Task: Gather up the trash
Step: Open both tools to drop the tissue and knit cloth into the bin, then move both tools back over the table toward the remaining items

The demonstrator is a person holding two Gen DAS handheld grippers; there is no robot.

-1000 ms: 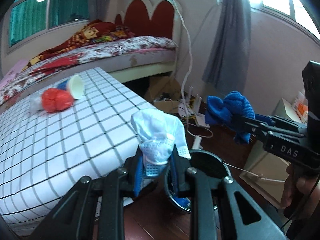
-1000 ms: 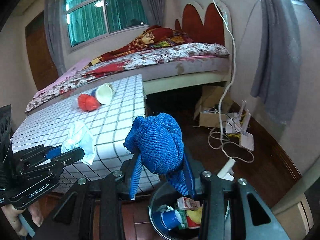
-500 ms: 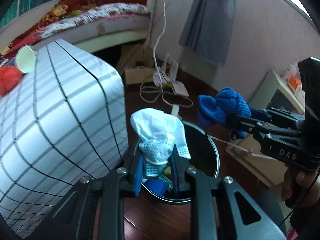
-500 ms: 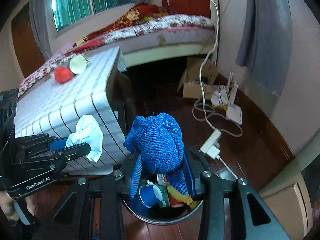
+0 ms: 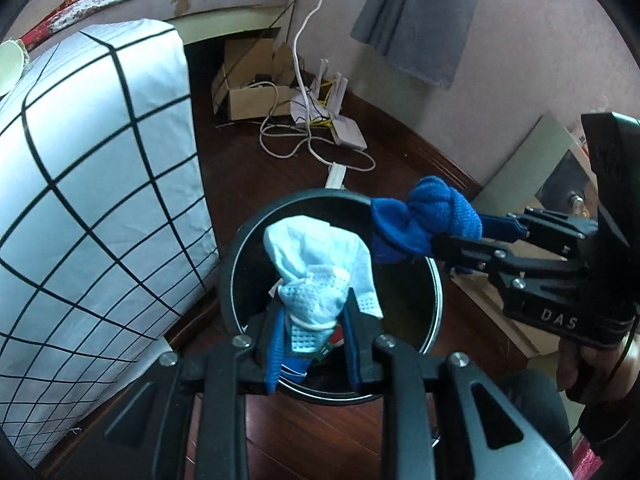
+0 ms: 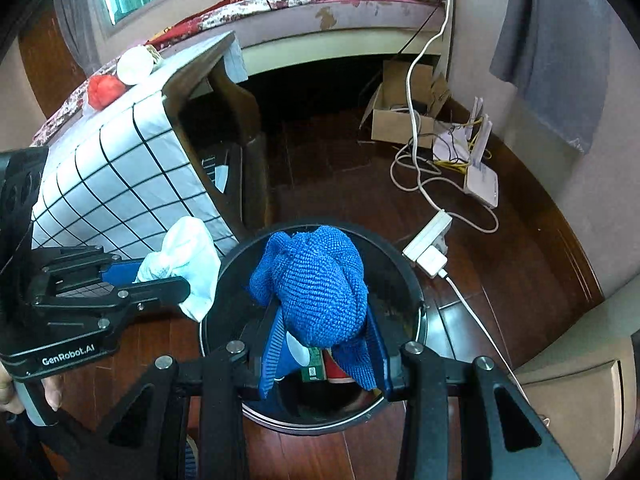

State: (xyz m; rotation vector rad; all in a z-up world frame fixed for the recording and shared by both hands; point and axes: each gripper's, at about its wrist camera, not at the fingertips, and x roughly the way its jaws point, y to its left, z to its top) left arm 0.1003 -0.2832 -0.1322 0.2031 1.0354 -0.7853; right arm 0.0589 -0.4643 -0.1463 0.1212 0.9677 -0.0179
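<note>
Two tools poised over the bin (image 6: 416,304): left tool (image 5: 312,316) clenched on a white mask (image 5: 320,264), right tool (image 6: 320,340) gripping a blue cloth (image 6: 316,288), neither dropped; cup (image 6: 134,65) and red wad (image 6: 105,89) remain on desk (image 6: 120,160).

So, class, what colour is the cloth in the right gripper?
Bright blue knit cloth, clearest in the right wrist view.

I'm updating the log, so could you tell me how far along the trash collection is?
Done: some trash already lies in the bin. In hand: left gripper holds a white mask, right gripper a blue cloth, both over it. Left: a red wad and cup on the table.
</note>
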